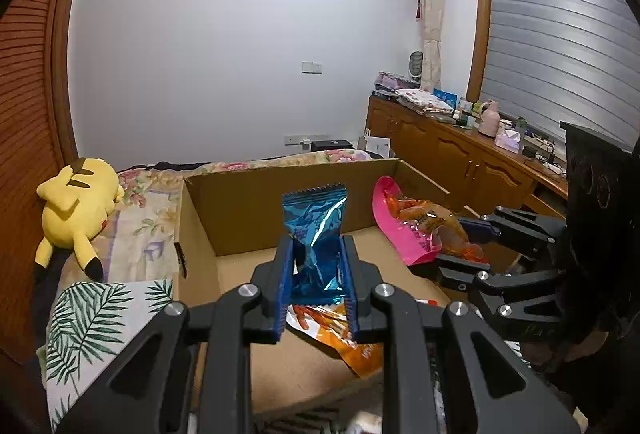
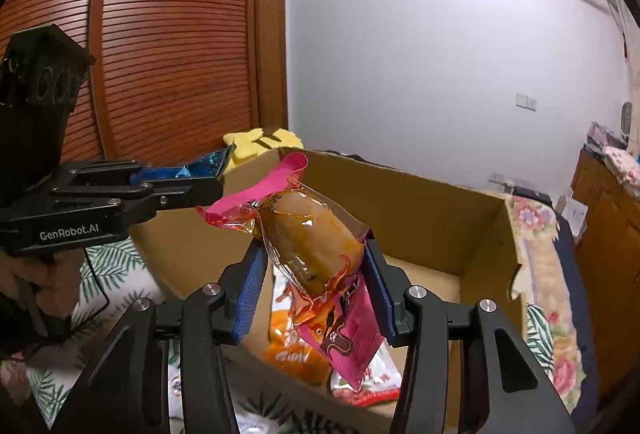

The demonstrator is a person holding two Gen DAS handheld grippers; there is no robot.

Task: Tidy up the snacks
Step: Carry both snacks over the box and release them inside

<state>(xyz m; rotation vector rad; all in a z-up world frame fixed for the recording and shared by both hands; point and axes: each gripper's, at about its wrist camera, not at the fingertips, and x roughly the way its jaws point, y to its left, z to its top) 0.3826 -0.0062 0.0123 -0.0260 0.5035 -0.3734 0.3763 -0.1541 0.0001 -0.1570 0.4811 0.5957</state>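
My left gripper [image 1: 316, 246] is shut on a blue foil snack packet [image 1: 316, 230] and holds it upright over the open cardboard box [image 1: 256, 202]. My right gripper [image 2: 314, 254] is shut on a pink and clear packet with a brown snack inside [image 2: 308, 246], also held over the box [image 2: 440, 210]. The right gripper [image 1: 460, 246] and its pink packet [image 1: 404, 226] show at the right of the left wrist view. The left gripper [image 2: 216, 174] shows at the left of the right wrist view. An orange snack bag [image 1: 344, 338] lies on the box floor.
The box sits on a bed with a floral cover [image 1: 136, 218]. A yellow plush toy [image 1: 76, 210] lies left of the box. A leaf-print cloth [image 1: 88, 322] lies at the near left. A red and white packet [image 2: 372, 382] lies in the box. A wooden cabinet [image 1: 460, 154] stands right.
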